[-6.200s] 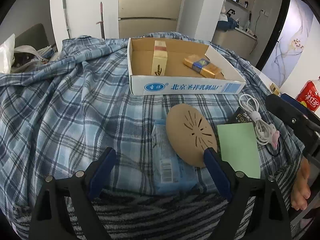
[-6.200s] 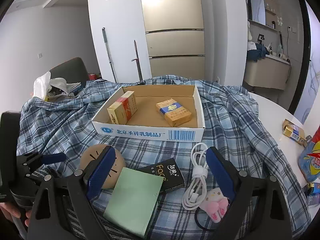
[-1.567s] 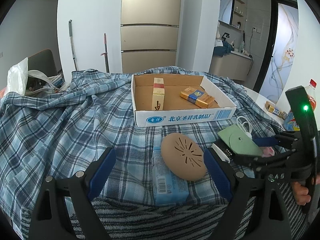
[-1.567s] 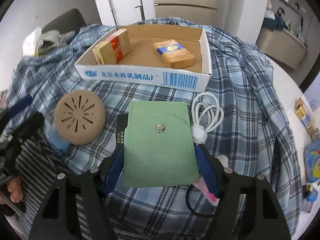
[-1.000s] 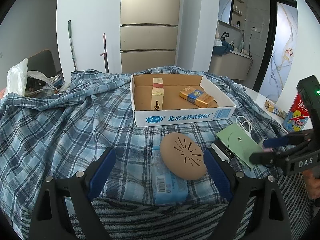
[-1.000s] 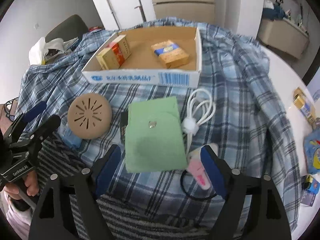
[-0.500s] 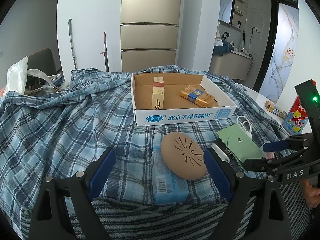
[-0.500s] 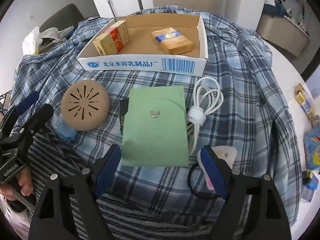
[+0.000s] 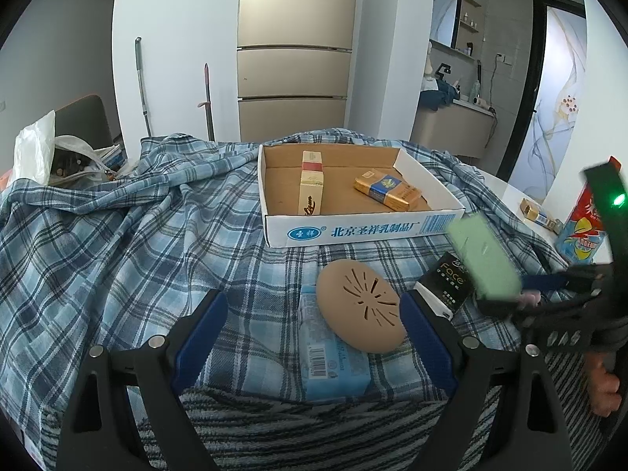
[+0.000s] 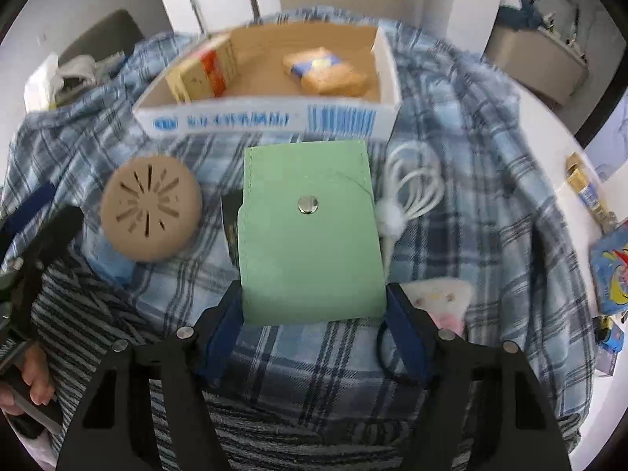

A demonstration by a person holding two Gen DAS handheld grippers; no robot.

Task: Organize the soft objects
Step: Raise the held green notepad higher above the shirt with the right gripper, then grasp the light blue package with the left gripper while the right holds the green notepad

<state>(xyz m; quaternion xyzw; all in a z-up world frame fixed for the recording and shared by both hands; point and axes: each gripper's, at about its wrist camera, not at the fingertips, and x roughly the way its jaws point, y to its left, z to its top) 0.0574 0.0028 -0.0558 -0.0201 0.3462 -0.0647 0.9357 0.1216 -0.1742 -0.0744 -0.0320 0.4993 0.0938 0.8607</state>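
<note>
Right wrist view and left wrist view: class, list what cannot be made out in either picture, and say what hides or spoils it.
- Black packet: right wrist view, mostly covered by the green pouch.
- Blue tissue pack: left wrist view, far end hidden under the tan round disc.
- Box: right wrist view, its print blurred by motion.
- Pink and white item: right wrist view, blurred, partly behind the right gripper.
</note>
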